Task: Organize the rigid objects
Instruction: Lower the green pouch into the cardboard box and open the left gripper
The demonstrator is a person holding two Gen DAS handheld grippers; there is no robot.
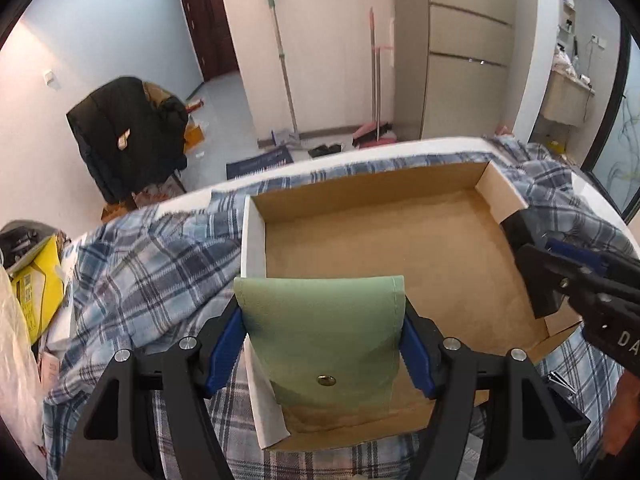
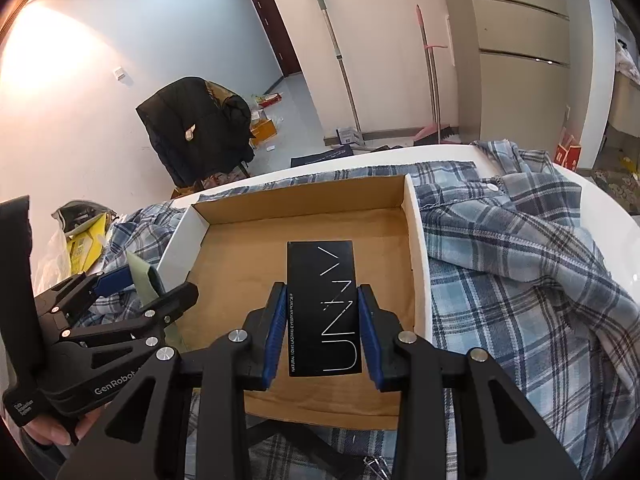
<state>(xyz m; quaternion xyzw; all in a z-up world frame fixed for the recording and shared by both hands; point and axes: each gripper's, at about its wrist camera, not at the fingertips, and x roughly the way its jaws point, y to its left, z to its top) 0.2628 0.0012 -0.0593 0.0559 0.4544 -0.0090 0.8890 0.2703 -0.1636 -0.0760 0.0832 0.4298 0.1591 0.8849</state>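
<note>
A shallow cardboard box (image 1: pixel 256 248) lies open on a plaid cloth; it also shows in the right wrist view (image 2: pixel 420 264). My left gripper (image 1: pixel 322 346) is shut on a green pouch (image 1: pixel 324 328) with a snap button, held above the box's near left corner. My right gripper (image 2: pixel 322 332) is shut on a black eyebrow-powder box (image 2: pixel 322 304), held over the cardboard box's floor. The right gripper (image 1: pixel 548 268) shows at the box's right side in the left wrist view. The left gripper (image 2: pixel 136 292) with the pouch (image 2: pixel 144 280) shows at the left in the right wrist view.
The blue plaid cloth (image 2: pixel 520 264) covers a white table (image 2: pixel 600 200). A yellow package (image 1: pixel 36 280) lies at the left. A chair with a black jacket (image 1: pixel 128 136), a mop (image 1: pixel 282 60) and a broom (image 1: pixel 376 92) stand behind the table.
</note>
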